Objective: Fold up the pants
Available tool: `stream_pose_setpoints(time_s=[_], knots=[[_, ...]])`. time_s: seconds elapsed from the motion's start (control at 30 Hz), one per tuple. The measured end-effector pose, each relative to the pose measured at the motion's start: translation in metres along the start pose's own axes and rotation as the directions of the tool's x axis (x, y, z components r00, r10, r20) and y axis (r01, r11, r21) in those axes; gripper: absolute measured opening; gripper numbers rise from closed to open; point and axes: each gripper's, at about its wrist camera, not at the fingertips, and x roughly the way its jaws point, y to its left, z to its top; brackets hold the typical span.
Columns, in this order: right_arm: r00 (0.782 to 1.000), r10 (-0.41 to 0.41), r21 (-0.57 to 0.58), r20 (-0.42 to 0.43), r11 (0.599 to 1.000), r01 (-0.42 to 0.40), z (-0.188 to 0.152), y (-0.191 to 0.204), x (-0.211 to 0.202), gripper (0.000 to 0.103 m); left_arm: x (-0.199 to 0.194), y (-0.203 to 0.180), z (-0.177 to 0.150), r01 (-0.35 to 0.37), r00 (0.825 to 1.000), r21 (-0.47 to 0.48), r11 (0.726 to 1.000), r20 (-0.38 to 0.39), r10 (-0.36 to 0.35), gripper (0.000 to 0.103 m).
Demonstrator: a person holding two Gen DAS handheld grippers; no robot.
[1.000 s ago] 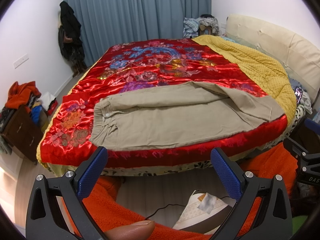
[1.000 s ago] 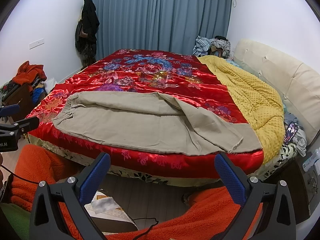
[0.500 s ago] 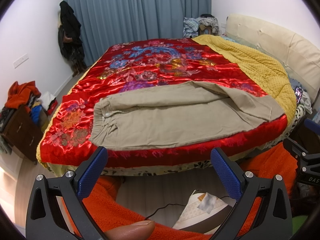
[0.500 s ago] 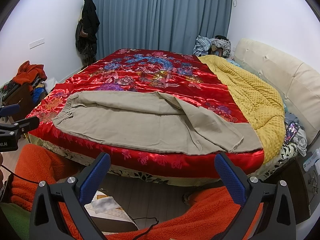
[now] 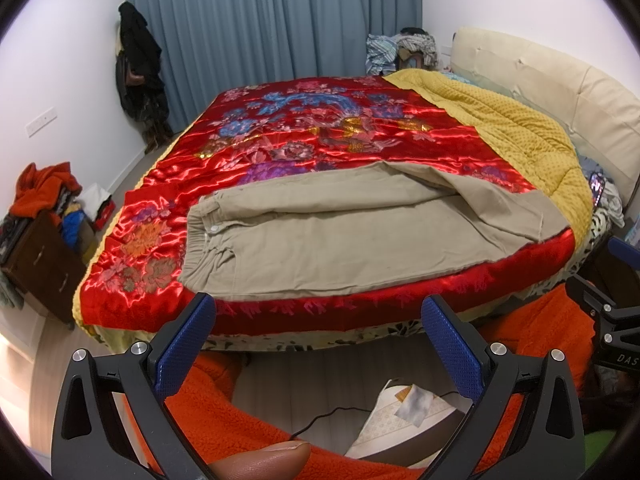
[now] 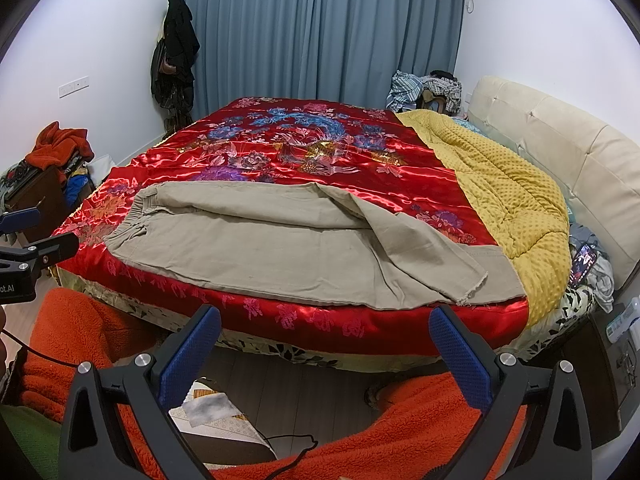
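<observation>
Beige pants [image 5: 352, 236] lie lengthwise along the near edge of the bed, folded leg over leg, waistband at the left and hems at the right; they also show in the right wrist view [image 6: 288, 248]. The upper leg is rumpled near the hem [image 6: 404, 240]. My left gripper [image 5: 318, 314] is open and empty, held off the bed's near edge below the pants' middle. My right gripper [image 6: 324, 324] is open and empty, off the near edge below the hem half.
A red satin bedspread [image 5: 312, 136] covers the bed, with a yellow quilt [image 6: 508, 188] along the right and a cream headboard [image 6: 560, 148]. Orange fleece legs [image 6: 360, 440], slippers and a cable lie below. A cluttered cabinet [image 5: 36, 240] stands at left.
</observation>
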Motion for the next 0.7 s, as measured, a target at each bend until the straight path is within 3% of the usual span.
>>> stream_pose_setpoints(time_s=[0.7], knots=[[1.0, 0.002, 0.0, -0.003, 1.0, -0.002, -0.001, 0.0006, 0.0005, 0.103, 0.0003, -0.0002, 0.0013, -0.001, 1.0, 0.003, 1.0, 0.001, 0.001, 0.103]])
